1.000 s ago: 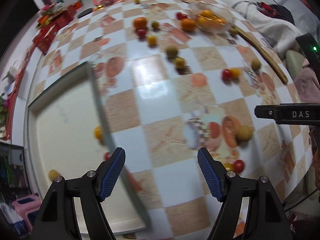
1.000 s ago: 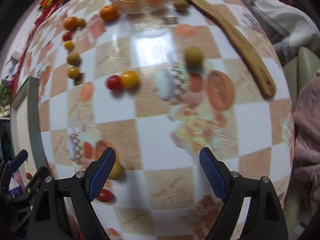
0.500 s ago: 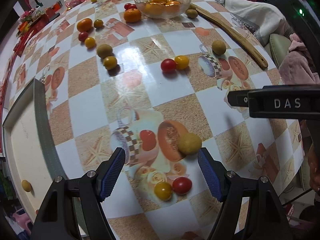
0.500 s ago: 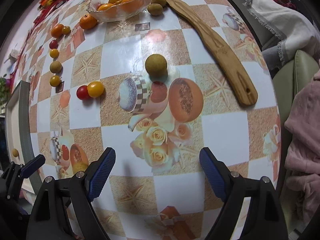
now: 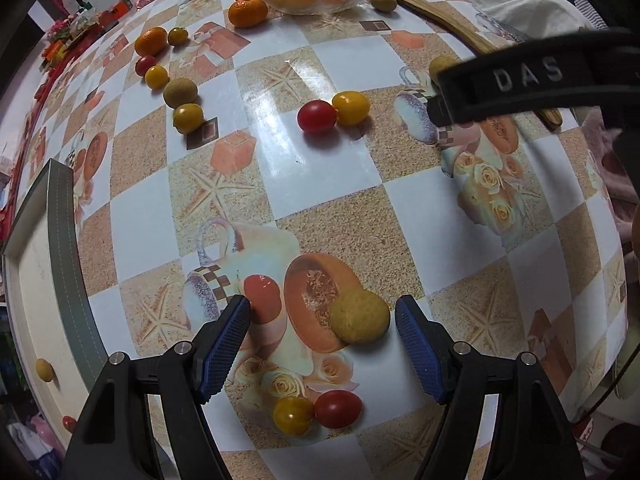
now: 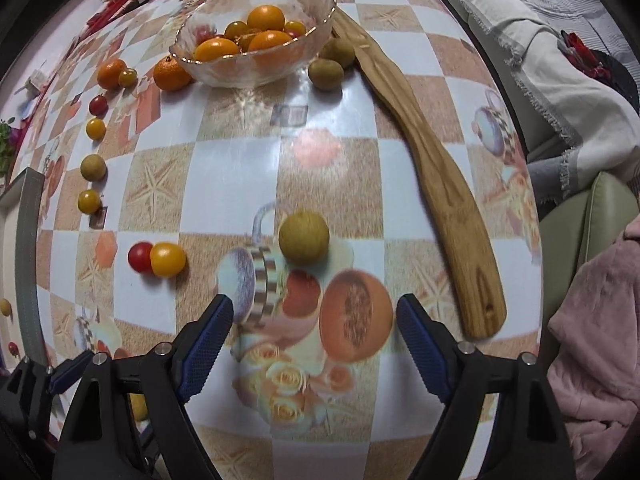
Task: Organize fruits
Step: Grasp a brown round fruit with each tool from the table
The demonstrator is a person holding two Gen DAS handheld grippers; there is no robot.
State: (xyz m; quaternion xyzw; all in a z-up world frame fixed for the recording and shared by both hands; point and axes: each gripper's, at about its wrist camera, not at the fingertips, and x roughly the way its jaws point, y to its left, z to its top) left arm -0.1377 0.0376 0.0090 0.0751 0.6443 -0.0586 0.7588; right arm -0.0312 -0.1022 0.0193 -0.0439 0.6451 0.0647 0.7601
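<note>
My left gripper (image 5: pixel 322 320) is open, low over the table. A tan round fruit (image 5: pixel 359 316) lies between its fingers, close to the right one. A yellow tomato (image 5: pixel 293 415) and a red tomato (image 5: pixel 338 409) lie just below it. My right gripper (image 6: pixel 314 318) is open and empty. A tan round fruit (image 6: pixel 304 237) lies just ahead of it. A red tomato (image 6: pixel 140 257) and a yellow tomato (image 6: pixel 168 259) lie to its left. A glass bowl (image 6: pixel 224 70) at the far end holds oranges and small tomatoes.
A long wooden paddle (image 6: pixel 432 172) lies along the table's right side. Loose oranges, tomatoes and tan fruits lie left of the bowl (image 5: pixel 312 4). A cream tray (image 5: pixel 28 300) with a grey rim holds small fruits at the left. A sofa with cloths (image 6: pixel 552 72) borders the right edge.
My left gripper swung from over the tray to the right and down, bringing the tan fruit between its fingers. My right gripper moved forward toward the other tan fruit. Both stayed open.
</note>
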